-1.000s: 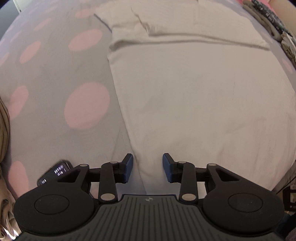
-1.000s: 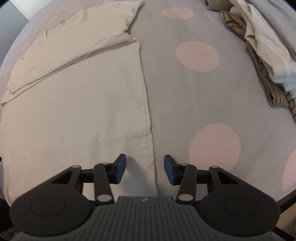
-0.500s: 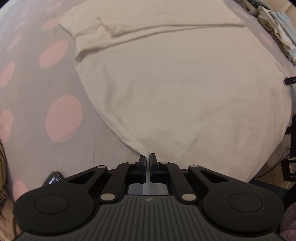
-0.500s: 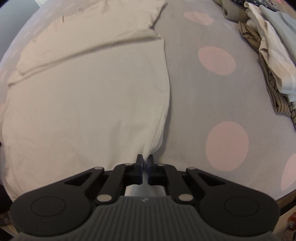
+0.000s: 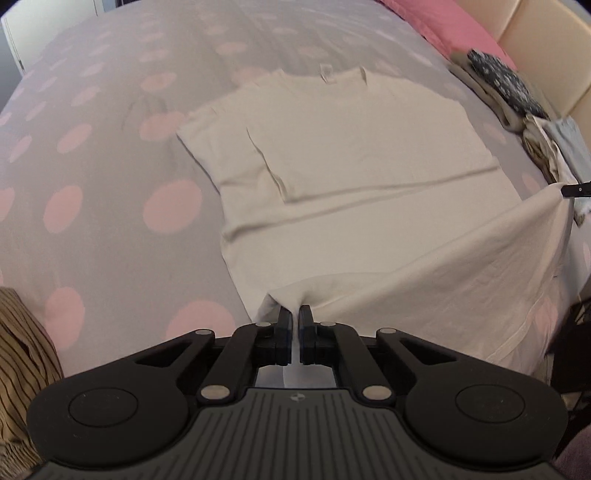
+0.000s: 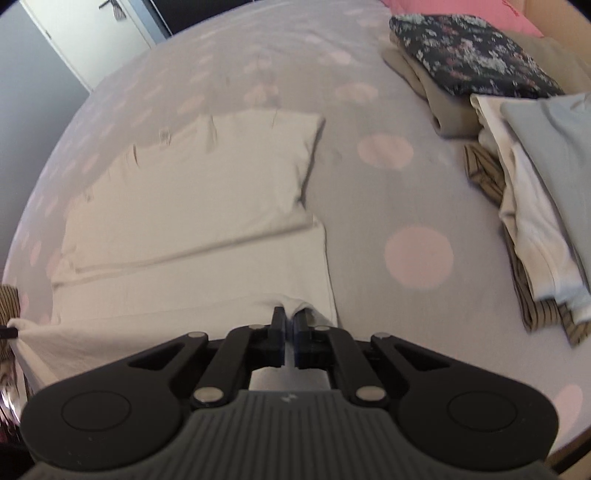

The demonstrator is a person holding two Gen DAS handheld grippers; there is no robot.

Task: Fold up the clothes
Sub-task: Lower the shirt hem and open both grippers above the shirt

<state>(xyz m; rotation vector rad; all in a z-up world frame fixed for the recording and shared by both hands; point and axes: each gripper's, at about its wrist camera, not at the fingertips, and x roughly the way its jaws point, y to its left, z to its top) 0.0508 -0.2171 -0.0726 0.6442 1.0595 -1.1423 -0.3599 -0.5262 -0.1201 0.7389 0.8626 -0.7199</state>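
Note:
A cream T-shirt (image 5: 362,158) lies on the grey bed with its sleeves folded in and its collar at the far end. My left gripper (image 5: 294,314) is shut on the shirt's near left hem corner and holds it off the bed. In the right wrist view the same cream T-shirt (image 6: 192,206) stretches away, and my right gripper (image 6: 289,317) is shut on its near right hem corner, also raised. The hem hangs taut between the two corners. The right gripper's tip (image 5: 574,189) shows at the right edge of the left wrist view.
The bedspread (image 5: 110,177) is grey with pink dots. A stack of folded clothes (image 6: 524,155), with a dark floral piece (image 6: 469,55) on top, sits at the right. A brown striped garment (image 5: 22,354) lies at the left edge. A pink pillow (image 5: 443,26) is at the head.
Both grippers closed on the shirt's hem corners, then rose and lifted the hem off the bed. More of the bed and the shirt's collar end came into view.

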